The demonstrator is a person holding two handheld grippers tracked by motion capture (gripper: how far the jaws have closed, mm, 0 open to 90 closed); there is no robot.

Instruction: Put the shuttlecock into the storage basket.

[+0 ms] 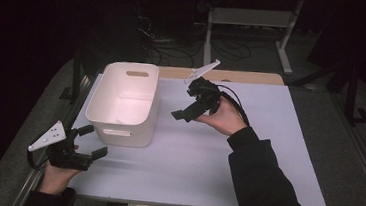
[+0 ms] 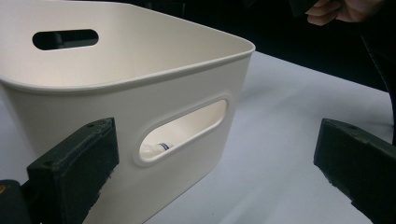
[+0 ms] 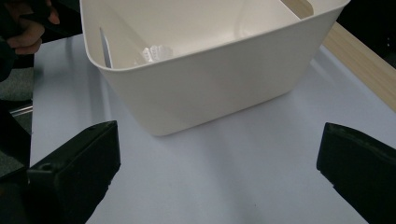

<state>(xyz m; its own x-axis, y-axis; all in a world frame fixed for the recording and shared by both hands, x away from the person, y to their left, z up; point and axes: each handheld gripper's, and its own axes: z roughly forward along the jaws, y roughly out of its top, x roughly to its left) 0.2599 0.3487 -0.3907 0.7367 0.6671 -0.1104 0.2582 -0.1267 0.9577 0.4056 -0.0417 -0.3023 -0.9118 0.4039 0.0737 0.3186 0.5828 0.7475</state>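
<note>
High view: a white bin (image 1: 125,103) stands on the counter (image 1: 215,166), left of centre, with something small and pale lying inside it (image 3: 153,52) — so putting away looks largely done. Left gripper (image 1: 89,140) sits near the bin's near-left corner, right gripper (image 1: 182,114) just right of it — both sets of fingers apart, holding nothing.

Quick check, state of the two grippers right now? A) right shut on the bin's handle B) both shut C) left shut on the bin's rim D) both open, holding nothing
D: the left gripper and right gripper both show their jaws spread wide with nothing between them, short of the white bin.
</note>
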